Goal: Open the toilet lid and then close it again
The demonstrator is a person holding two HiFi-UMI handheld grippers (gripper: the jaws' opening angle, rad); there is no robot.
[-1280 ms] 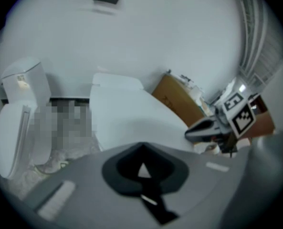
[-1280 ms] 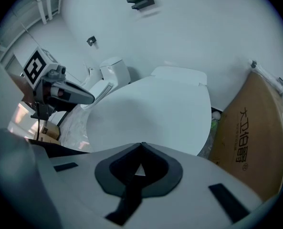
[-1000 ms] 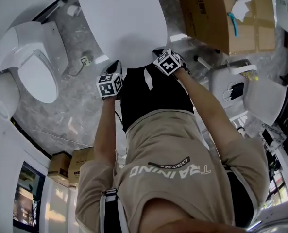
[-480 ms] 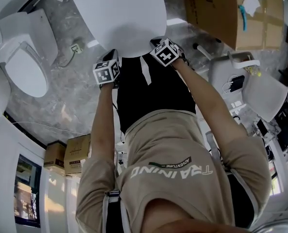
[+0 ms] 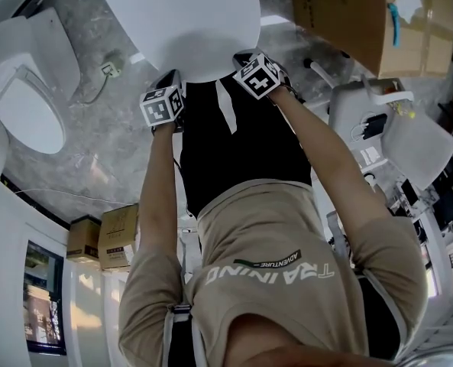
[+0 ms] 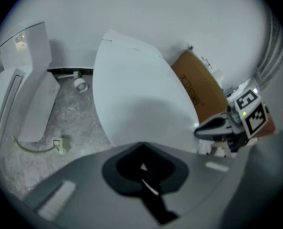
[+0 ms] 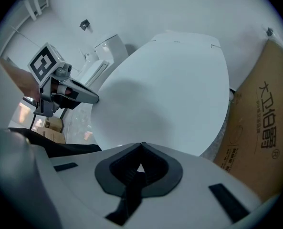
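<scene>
- The toilet lid [image 5: 180, 17] is a wide white oval stretching from the two grippers towards the far side. Its near rim lies right at their tips.
- The left gripper [image 5: 169, 90] has its jaws drawn together, with only a sliver of white showing between the tips. It sits at the left of the near rim.
- The right gripper [image 5: 250, 66] is closed the same way, at the right of the near rim. Neither gripper view shows any lid edge pinched between the jaws, so the lid probably only rests against closed tips.
- Main risk: the rim is smooth and curved. A tip that slides off sideways would leave the lid unsupported, and it would likely drop with a bang.
- Uneven lift: if one gripper rises faster than the other, the lid may twist at its hinge on the far side.
- Overshoot: a hard push could swing the lid past upright and knock it against whatever stands behind it. That part is out of view.
- Crowding: the cardboard box [image 5: 348, 14] stands near on the right, and a second toilet [image 5: 27, 90] on the left. A wide elbow swing could clip either.
</scene>
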